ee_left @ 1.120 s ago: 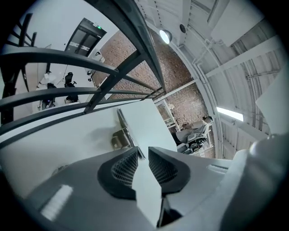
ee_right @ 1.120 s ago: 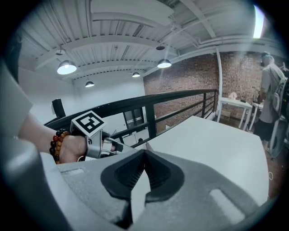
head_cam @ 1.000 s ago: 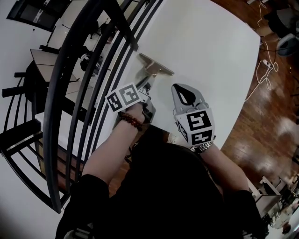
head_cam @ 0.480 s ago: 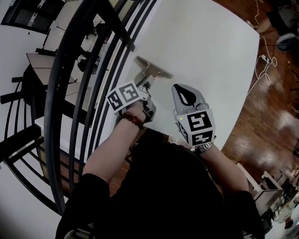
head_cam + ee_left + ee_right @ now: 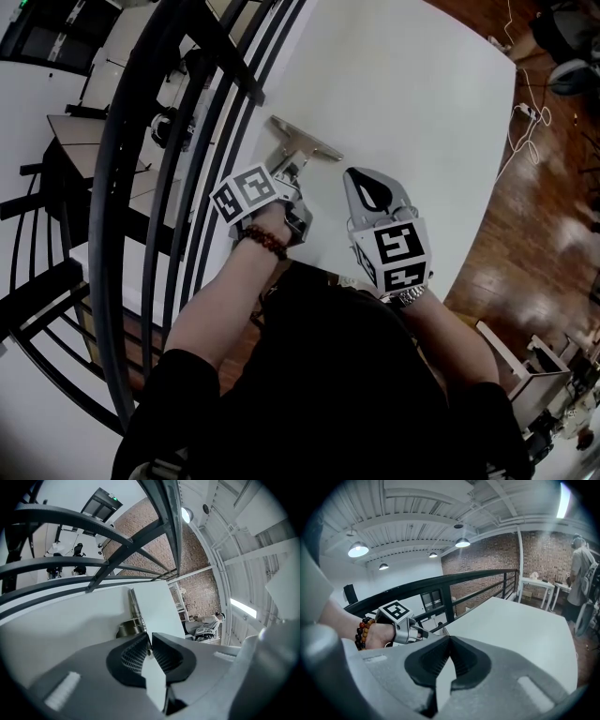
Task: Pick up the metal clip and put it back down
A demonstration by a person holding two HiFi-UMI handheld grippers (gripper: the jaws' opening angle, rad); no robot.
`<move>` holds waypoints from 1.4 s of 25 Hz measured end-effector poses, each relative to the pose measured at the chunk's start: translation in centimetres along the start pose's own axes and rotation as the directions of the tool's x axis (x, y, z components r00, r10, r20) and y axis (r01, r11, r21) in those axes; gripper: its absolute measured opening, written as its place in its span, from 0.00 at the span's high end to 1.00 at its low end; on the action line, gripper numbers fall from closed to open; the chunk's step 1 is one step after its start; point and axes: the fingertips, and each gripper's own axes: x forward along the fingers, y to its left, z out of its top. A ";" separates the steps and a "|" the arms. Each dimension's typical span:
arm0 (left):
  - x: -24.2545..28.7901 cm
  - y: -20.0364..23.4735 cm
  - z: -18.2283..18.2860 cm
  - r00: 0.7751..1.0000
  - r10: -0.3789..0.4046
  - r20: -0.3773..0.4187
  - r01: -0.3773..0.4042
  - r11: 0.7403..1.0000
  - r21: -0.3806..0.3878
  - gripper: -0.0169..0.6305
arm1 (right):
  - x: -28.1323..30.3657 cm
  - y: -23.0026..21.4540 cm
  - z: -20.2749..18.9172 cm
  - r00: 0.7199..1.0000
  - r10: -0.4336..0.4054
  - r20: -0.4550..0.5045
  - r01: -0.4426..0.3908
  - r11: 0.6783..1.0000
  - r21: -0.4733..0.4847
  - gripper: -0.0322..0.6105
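Note:
The metal clip [image 5: 302, 142] is a flat silver bar with a spring and a thin handle, near the left edge of the white table [image 5: 412, 103]. My left gripper [image 5: 291, 174] is shut on the clip's handle. In the left gripper view the thin metal edge sits pinched between the dark pads [image 5: 133, 653], with the spring [image 5: 127, 628] and bar [image 5: 136, 605] just beyond. Whether the clip rests on the table or hangs above it I cannot tell. My right gripper [image 5: 367, 184] is shut with nothing in it, close to the right of the left one, over the table.
A black curved railing [image 5: 202, 141] runs along the table's left edge, right beside the left gripper. The table's right edge drops to a wooden floor [image 5: 544, 225] with cables. A person [image 5: 581, 564] stands far off by other white tables.
Both grippers keep their places and stay shut. Only the head view shifts a little, so the clip and railing drift slightly in the picture.

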 end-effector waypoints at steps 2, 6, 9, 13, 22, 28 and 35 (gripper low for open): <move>0.0 -0.3 0.2 1.000 -0.018 -0.001 0.018 1.000 -0.006 0.92 | 0.1 0.0 0.0 1.000 -0.004 0.002 0.004 1.000 0.000 0.96; 0.0 -1.6 0.4 0.999 -0.052 -0.003 0.052 0.999 0.018 0.93 | -0.2 -0.3 0.0 1.000 -0.018 0.010 0.018 1.000 0.005 0.96; -0.5 -2.6 0.5 0.998 -0.070 0.000 0.070 0.997 0.042 0.93 | -0.8 -0.2 0.2 0.999 -0.023 0.025 0.023 1.000 0.005 0.96; -1.3 -4.8 -0.1 0.995 -0.103 -0.003 0.102 0.990 0.099 0.93 | -2.2 -0.5 0.5 0.998 -0.036 0.052 0.036 0.999 0.008 0.96; -3.3 -11.5 -2.2 0.982 -0.190 0.011 0.182 0.953 0.243 0.93 | -6.3 -1.6 0.6 0.993 -0.039 0.115 0.039 0.999 0.008 0.96; -5.0 -15.7 -5.0 0.971 -0.238 0.020 0.217 0.915 0.339 0.93 | -10.3 -2.8 0.7 0.983 -0.047 0.177 0.045 0.999 0.014 0.96; -6.5 -19.4 -8.8 0.963 -0.269 0.031 0.230 0.871 0.434 0.93 | -14.7 -4.7 0.1 0.970 -0.056 0.238 0.052 0.998 0.027 0.96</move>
